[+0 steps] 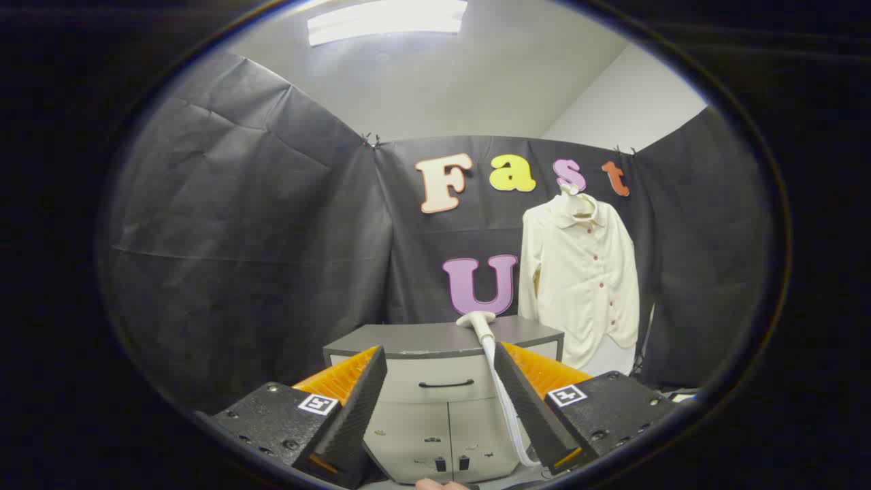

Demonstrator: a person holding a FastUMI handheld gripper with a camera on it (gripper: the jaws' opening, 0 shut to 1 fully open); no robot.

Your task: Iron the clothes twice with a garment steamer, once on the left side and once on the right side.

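One cabinet (442,340) is standing against the booth wall, beyond the gripper (441,361). One cream shirt (582,279) is hanging on a hanger beside the cabinet, well beyond the fingers. One garment steamer head (476,320) is resting on the cabinet top, its one white hose (503,401) trailing down between the fingers. The gripper is hovering spread wide, grasping nothing.
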